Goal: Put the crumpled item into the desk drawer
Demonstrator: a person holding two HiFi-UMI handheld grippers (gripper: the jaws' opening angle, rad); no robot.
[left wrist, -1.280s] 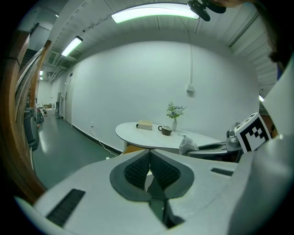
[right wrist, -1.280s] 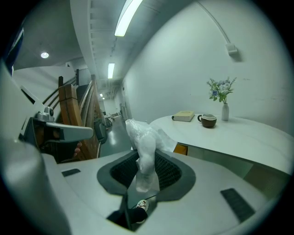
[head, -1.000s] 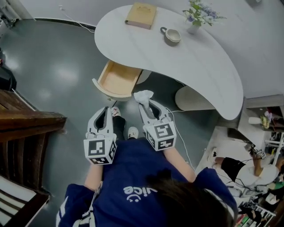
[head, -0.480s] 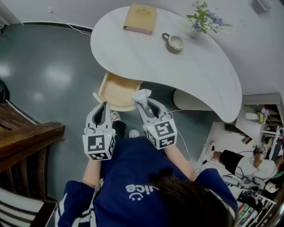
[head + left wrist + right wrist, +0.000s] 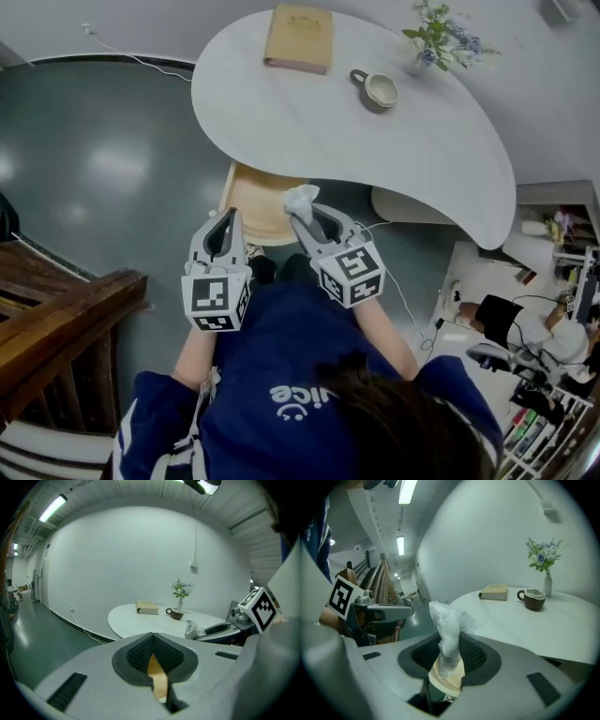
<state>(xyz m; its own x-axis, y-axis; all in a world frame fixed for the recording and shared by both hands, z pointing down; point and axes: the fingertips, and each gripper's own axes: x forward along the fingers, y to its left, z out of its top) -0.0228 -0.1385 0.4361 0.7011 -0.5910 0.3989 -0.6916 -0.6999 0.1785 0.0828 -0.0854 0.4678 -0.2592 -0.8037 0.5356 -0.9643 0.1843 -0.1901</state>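
Near: we see left gripper (image 5: 228, 216) empty, jaws pressed almost together, only thin slit between pads. Right gripper (image 5: 307, 217) just beside it pinches crumpled item (image 5: 300, 199) by lower end; jaws have just been easing apart, item between pads. We read item's long axis along jaws, loose end pointing far, past fingertips, above right side of open drawer (image 5: 251, 195). Far: desk (image 5: 309, 122).
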